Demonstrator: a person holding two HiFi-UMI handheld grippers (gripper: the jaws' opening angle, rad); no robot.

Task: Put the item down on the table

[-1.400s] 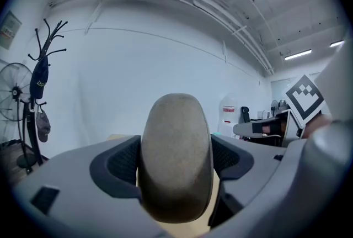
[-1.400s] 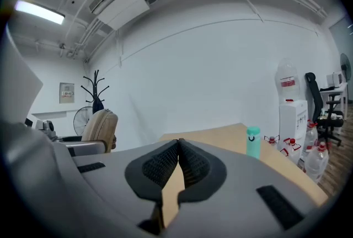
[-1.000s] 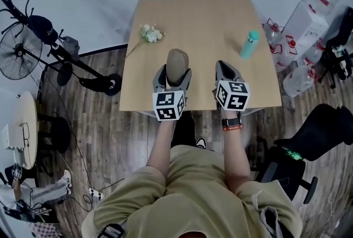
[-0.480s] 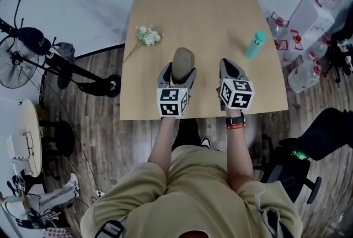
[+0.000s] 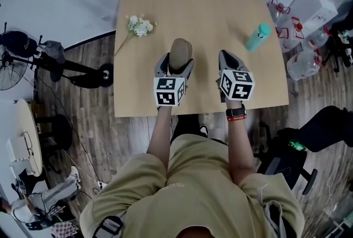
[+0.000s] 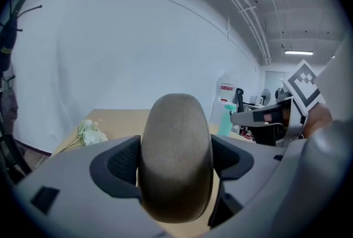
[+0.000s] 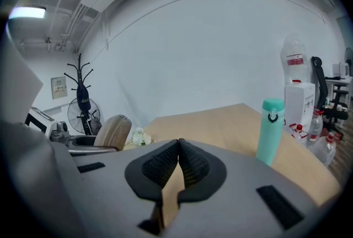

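A smooth tan-brown oval object, stone-like (image 5: 180, 54) (image 6: 175, 154) (image 7: 113, 131), stands on end between the jaws of my left gripper (image 5: 174, 65) (image 6: 176, 162), which is shut on it above the near part of the wooden table (image 5: 193, 5). Whether the object touches the tabletop is hidden. To its right my right gripper (image 5: 227, 61) (image 7: 177, 160) holds nothing, its two pads pressed together at the tips.
A teal bottle (image 5: 257, 37) (image 7: 269, 131) stands upright at the table's right side. A small bunch of white flowers (image 5: 138, 26) (image 6: 91, 134) (image 7: 139, 136) lies at the left. Water jugs (image 5: 317, 5) crowd the floor right of the table; a fan stand (image 5: 66, 63) is at the left.
The head view has shifted so the table sits higher and larger in the picture. Both grippers keep their places over the near edge, the left still holding the oval object.
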